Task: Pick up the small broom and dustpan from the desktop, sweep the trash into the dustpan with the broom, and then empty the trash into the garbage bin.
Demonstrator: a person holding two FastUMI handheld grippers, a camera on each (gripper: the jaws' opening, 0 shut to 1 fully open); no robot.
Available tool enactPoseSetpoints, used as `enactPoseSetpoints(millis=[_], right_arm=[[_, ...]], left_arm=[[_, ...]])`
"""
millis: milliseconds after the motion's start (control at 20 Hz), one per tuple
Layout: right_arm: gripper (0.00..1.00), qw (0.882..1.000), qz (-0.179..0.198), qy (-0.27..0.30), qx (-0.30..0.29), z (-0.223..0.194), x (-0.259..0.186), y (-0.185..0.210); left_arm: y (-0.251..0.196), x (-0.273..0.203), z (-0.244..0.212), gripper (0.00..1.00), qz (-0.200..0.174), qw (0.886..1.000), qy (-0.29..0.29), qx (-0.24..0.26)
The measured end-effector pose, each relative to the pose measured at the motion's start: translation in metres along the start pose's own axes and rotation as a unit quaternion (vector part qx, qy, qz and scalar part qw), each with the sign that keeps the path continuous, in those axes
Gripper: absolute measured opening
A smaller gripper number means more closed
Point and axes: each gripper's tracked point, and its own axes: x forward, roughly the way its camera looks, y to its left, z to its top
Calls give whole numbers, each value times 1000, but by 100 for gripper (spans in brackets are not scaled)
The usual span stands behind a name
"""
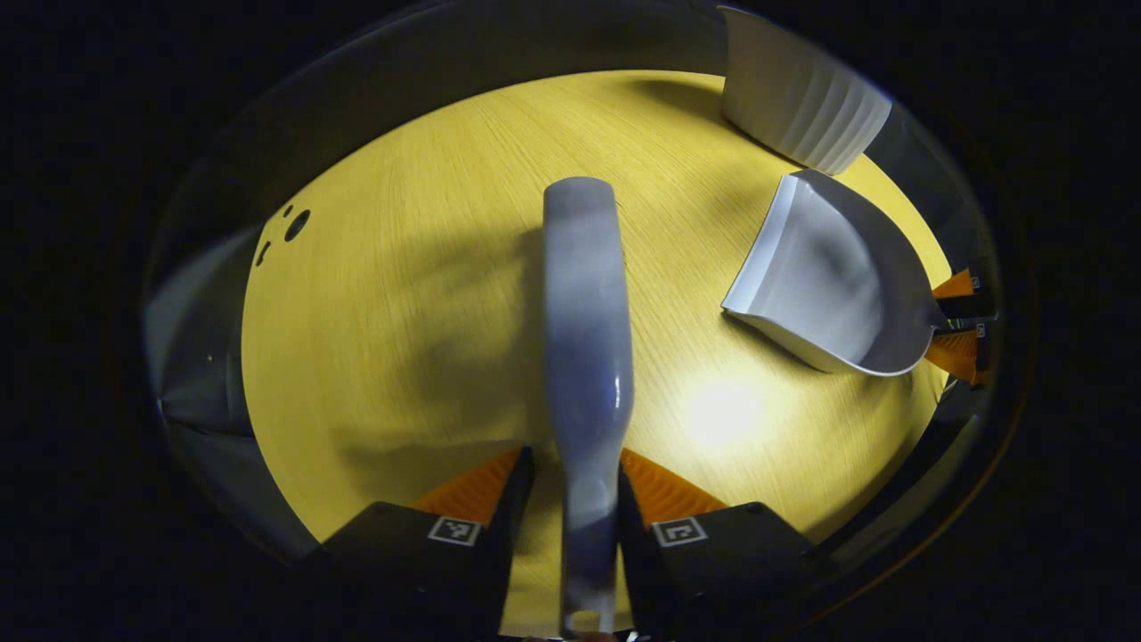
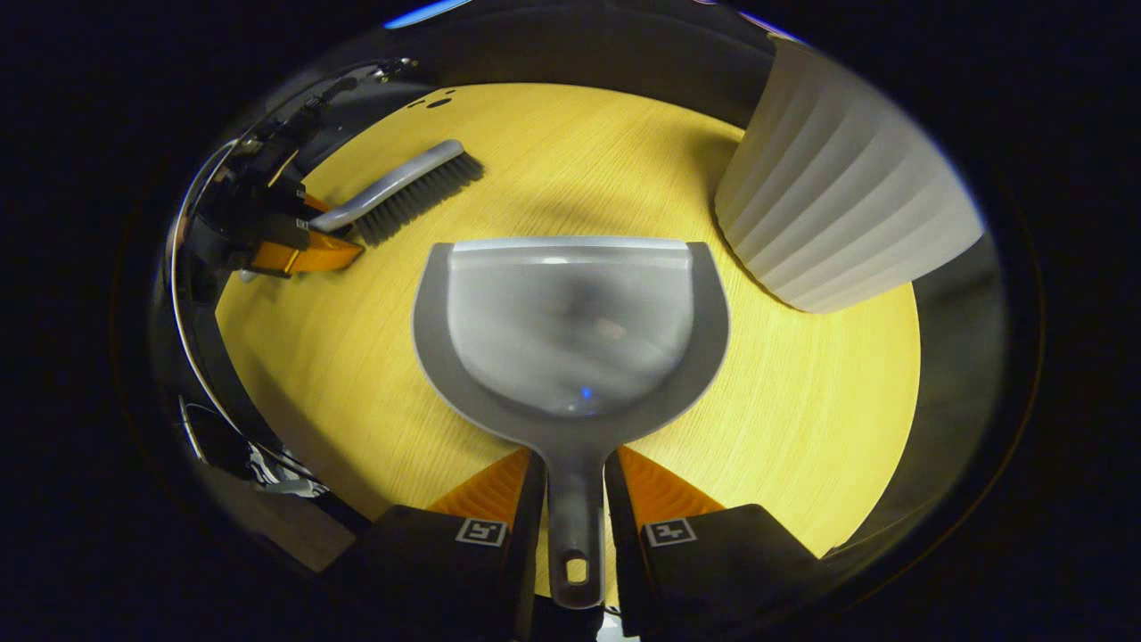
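Listing by size, with the garbage bin as landmark.

Worktop: yellow wood-grain, smooth and brightly lit; dark booth beyond its edges. A few small dark specks lie far from the bin, likely the trash.

Garbage bin: white, ribbed, upright at the worktop's far edge.

Dustpan: grey plastic, judged light and stiff, near the bin, its lip towards it. Right gripper jaws close on its narrow handle, the sensible hold.

Broom: grey handle, dark bristles, well apart from the bin. Left gripper jaws clamp its slim, glossy, possibly slippery handle.
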Motion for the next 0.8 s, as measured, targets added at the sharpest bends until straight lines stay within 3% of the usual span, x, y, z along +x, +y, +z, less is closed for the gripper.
enactPoseSetpoints(millis=[100, 150, 200, 250, 350, 400, 450, 650, 800], right_arm=[[47, 1000, 9, -4, 14, -1, -1, 2], [41, 1000, 14, -6, 20, 0, -5, 3], [50, 1000, 17, -6, 24, -1, -10, 2], [71, 999, 18, -7, 27, -1, -12, 1], [74, 999, 20, -13, 32, -1, -22, 1], [67, 999, 22, -17, 32, 0, -28, 1], [76, 999, 25, -23, 34, 1, -36, 1], [94, 996, 29, -74, 49, 23, -68, 5], [97, 990, 17, -133, 51, 47, -99, 0]], left_arm=[[1, -3, -1, 70, 11, 1000, 3, -4], [0, -6, -1, 75, 12, 1000, 3, -6], [-1, -7, -2, 82, 12, 1000, 0, -7], [-1, -9, -1, 83, 13, 1000, -3, -5], [1, -19, 2, 83, 24, 1000, -16, 6], [3, -27, 5, 84, 32, 999, -26, 11], [3, -34, 8, 86, 37, 999, -36, 15], [-4, -72, 22, 87, 37, 996, -85, 0], [-15, -107, 39, 87, 22, 989, -141, -32]])
